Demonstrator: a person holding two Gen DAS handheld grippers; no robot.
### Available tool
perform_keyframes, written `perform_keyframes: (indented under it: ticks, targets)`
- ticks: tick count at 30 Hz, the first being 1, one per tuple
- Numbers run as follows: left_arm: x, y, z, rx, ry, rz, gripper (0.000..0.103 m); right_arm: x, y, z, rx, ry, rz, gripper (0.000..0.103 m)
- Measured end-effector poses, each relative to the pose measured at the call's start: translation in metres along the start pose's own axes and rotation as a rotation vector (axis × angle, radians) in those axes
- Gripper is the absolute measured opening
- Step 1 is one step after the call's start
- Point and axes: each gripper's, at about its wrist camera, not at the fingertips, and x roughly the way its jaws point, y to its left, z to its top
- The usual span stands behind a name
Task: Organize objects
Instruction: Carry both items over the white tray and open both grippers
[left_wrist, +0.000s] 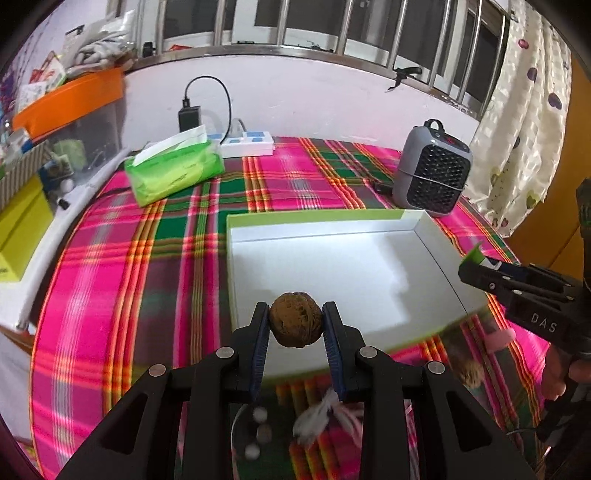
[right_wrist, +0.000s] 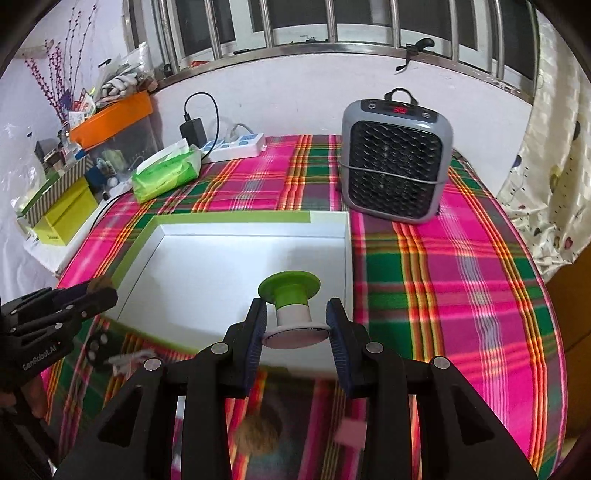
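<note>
My left gripper (left_wrist: 294, 320) is shut on a brown walnut (left_wrist: 294, 319) and holds it above the near edge of a shallow white box with a green rim (left_wrist: 321, 218). My right gripper (right_wrist: 297, 317) is shut on the white end of a green and white spool (right_wrist: 290, 295), held over the same box (right_wrist: 229, 266) near its right wall. The box looks empty inside. In the left wrist view the right gripper (left_wrist: 476, 264) shows at the right with a green edge at its tips. In the right wrist view the left gripper (right_wrist: 92, 288) shows at the left.
On the plaid cloth near me lie a second walnut (right_wrist: 256, 434), a pink piece (right_wrist: 349, 432), a white feathery thing (left_wrist: 317, 410) and a dark item with round buttons (left_wrist: 258, 432). A grey heater (right_wrist: 395, 162), green tissue pack (left_wrist: 173, 170) and power strip (left_wrist: 247, 142) stand beyond the box.
</note>
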Motion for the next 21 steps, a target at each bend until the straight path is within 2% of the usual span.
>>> perform_keyframes:
  ticks: [4,13,21]
  targets:
    - [0.019,0.000,0.015,-0.003,0.010,-0.022,0.027,0.019,-0.002,0.011,0.005,0.024,0.000,0.035]
    - [0.056,0.006,0.039,-0.002,0.039,-0.019,0.027,0.053,-0.007,0.028,0.021,0.054,-0.006,0.035]
    - [0.076,0.008,0.045,0.000,0.069,-0.007,0.027,0.074,-0.006,0.036,0.014,0.073,-0.004,0.035]
